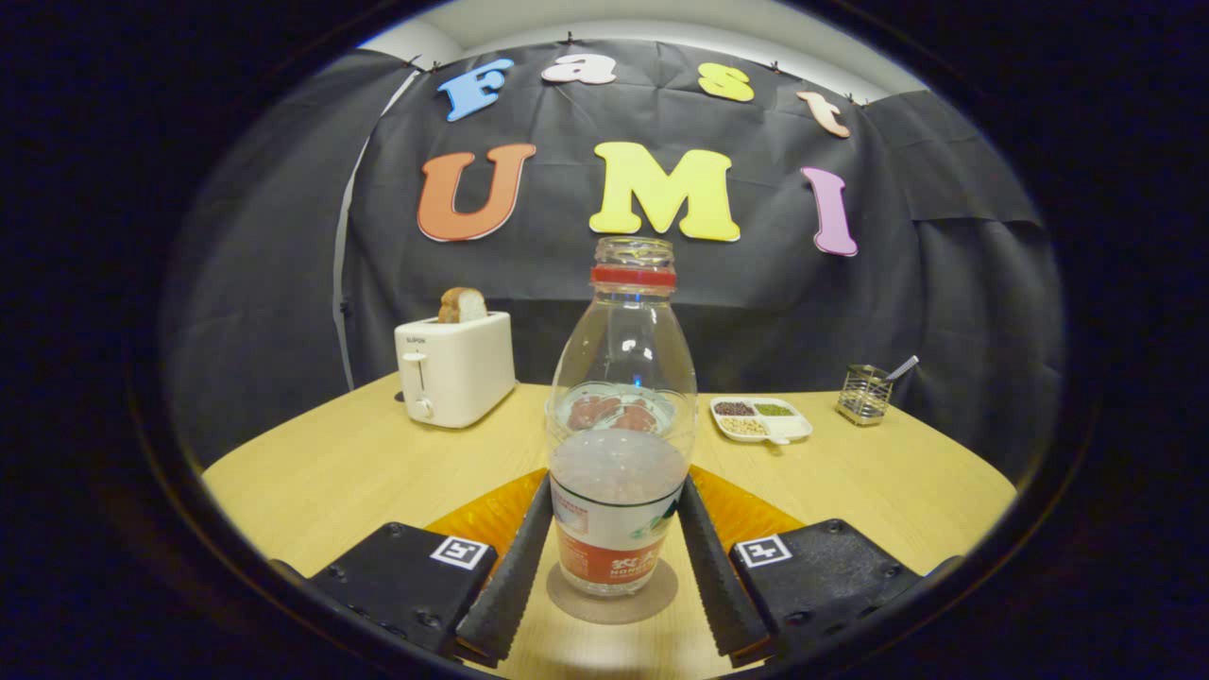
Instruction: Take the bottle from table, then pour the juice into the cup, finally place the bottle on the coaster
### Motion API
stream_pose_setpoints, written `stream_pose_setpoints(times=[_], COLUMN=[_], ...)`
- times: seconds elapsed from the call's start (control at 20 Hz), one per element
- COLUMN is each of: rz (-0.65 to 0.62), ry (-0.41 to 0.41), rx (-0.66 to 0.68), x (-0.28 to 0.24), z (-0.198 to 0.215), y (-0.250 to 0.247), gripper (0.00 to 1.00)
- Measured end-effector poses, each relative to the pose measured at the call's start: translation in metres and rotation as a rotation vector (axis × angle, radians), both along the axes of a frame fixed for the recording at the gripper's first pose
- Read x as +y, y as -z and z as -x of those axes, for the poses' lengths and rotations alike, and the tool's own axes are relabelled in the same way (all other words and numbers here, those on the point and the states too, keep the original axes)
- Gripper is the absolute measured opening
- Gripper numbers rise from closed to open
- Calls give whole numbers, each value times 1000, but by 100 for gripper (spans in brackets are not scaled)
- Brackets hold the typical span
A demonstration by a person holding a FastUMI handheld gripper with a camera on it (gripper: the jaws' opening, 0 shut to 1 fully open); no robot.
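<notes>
— Since the bottle [619, 425] stands upright between the two fingers of the claw [614, 557], which way does its long axis run against them?

— Straight up, square to the fingers, which reach forward level along the tabletop [340, 472]. Each finger lies against one side of the lower body, at the label, so the claw looks clamped on the bottle.

— And what is under it?

— A round coaster [614, 597]; the bottle's base appears to sit on it, though whether it rests fully or hangs a hair above cannot be told. Its mouth is uncapped, with a red ring at the neck.

— Where is the cup?

— Something pale shows through the clear body, straight beyond the bottle; it may be the cup, but that cannot be settled. An orange mat [482, 519] lies just behind the fingers.

— So the coming move?

— Judging by the coaster, it is likely parting the fingers sideways and drawing straight back, leaving the upright bottle unnudged.
</notes>
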State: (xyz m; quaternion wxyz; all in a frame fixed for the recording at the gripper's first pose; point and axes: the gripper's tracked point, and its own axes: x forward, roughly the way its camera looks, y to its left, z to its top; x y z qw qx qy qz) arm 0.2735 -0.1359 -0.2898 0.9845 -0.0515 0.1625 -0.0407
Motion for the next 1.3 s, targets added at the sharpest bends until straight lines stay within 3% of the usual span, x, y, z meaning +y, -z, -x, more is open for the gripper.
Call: stream_pose_setpoints(times=[0.6, 0.65, 0.75, 1.3], rz=[18, 30, 35, 33], ry=[-10, -11, -17, -22], rx=[27, 39, 34, -41], x=[-2, -2, 1, 10], z=[-2, 0, 1, 34], y=[14, 15, 10, -43], gripper=[83, 86, 100, 100])
